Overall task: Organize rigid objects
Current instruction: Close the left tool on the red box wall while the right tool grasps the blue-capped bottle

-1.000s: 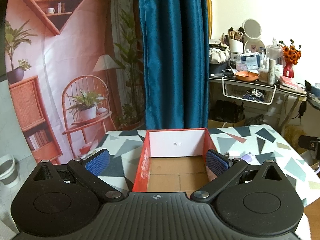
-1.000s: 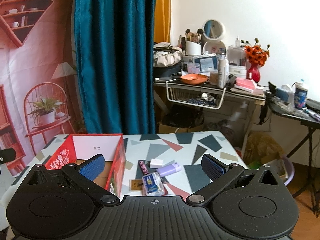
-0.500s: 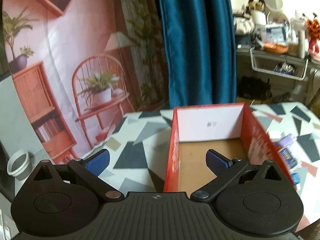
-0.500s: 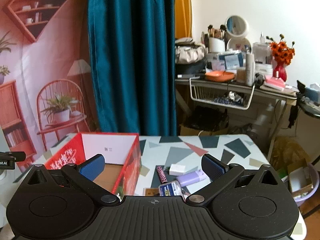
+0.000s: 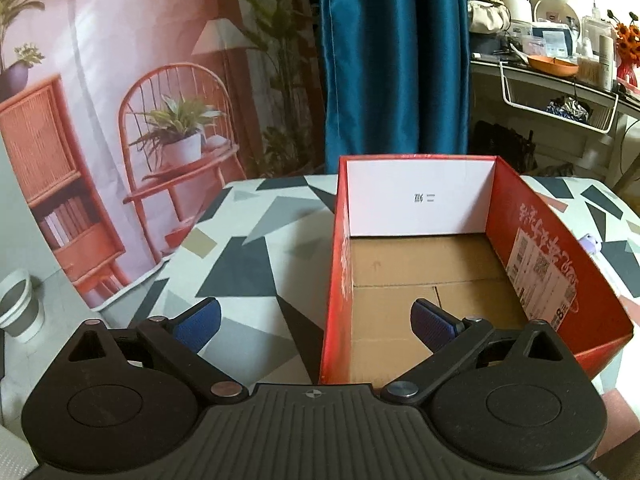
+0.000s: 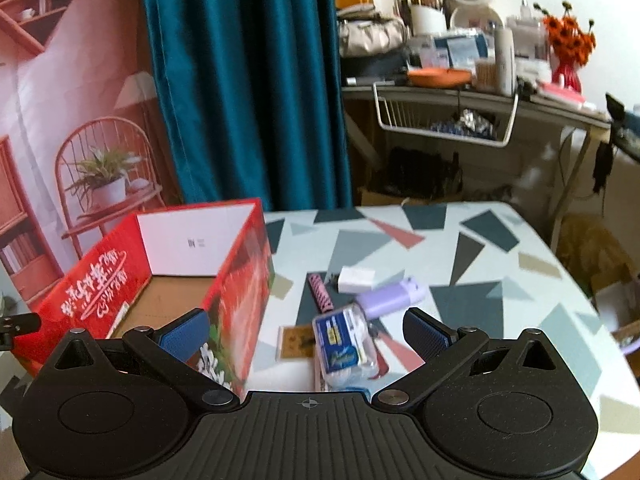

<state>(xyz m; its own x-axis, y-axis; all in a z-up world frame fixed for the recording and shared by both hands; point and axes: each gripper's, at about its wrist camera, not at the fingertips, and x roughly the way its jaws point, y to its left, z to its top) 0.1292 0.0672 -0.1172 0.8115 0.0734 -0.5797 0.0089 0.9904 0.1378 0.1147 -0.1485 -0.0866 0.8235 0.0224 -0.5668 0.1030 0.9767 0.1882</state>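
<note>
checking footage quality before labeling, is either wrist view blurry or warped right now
Right wrist view: motion-smeared, the red box print and the small items, such as the purple bottle, look soft. Left wrist view: sharp, box label readable. Both: fisheye bends the table edges, and the corners are cut off.

purple bottle (image 5: pixel 591 245): mostly hidden behind red box (image 5: pixel 560 280) | shelf clutter: blurred

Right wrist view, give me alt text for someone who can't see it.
The open right gripper hangs over small items, including a lavender bottle and a blue-labelled packet, on a patterned table beside an empty red box.
</note>
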